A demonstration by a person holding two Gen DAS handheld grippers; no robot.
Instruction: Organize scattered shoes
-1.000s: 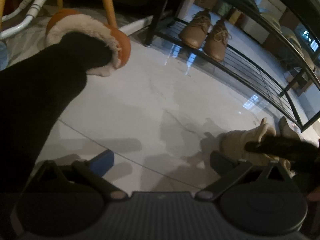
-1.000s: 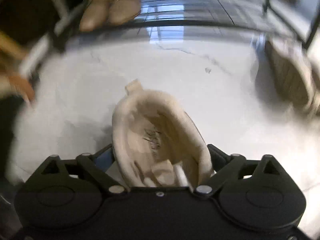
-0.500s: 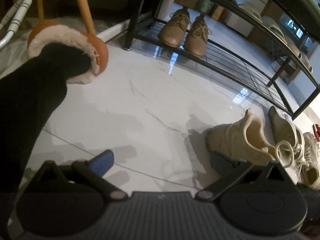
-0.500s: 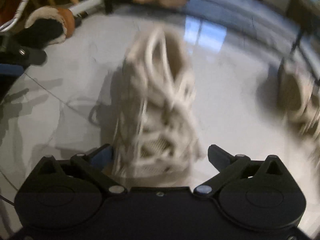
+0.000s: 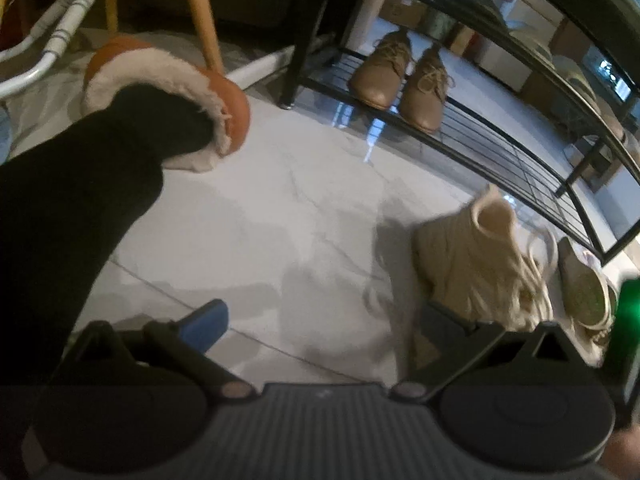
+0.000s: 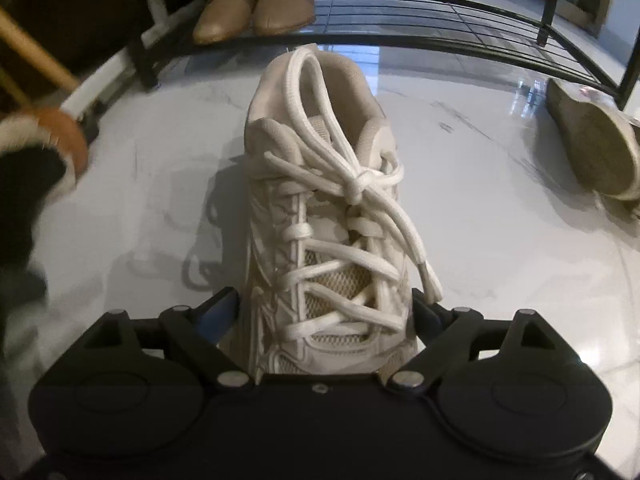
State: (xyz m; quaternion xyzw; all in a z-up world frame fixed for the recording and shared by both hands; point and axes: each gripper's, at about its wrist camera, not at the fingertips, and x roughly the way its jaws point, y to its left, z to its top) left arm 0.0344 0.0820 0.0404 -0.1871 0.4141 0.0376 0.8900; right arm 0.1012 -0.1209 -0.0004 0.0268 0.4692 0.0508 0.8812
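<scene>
A cream sneaker (image 6: 320, 200) with white laces stands upright on the pale marble floor, heel toward the shoe rack (image 6: 440, 36). My right gripper (image 6: 324, 304) straddles its forefoot; the jaws are closing, with the pads close beside the shoe's sides and not visibly pressing. The left wrist view shows the same sneaker (image 5: 472, 256) at the right. A second pale shoe (image 6: 592, 148) lies on its side to the right, sole showing. My left gripper (image 5: 320, 316) hangs open over bare floor with nothing between its fingers.
A pair of tan lace-up shoes (image 5: 400, 76) sits on the black wire rack's (image 5: 520, 156) lower shelf. A person's black-clad leg in an orange fur-lined slipper (image 5: 168, 92) stands at the left. A wooden chair leg (image 5: 200, 12) and white tubing (image 5: 52, 40) are behind it.
The sneaker went from being held with its opening toward the right camera to standing on the floor, laces up. The right gripper dropped over its forefoot. The left gripper stayed put.
</scene>
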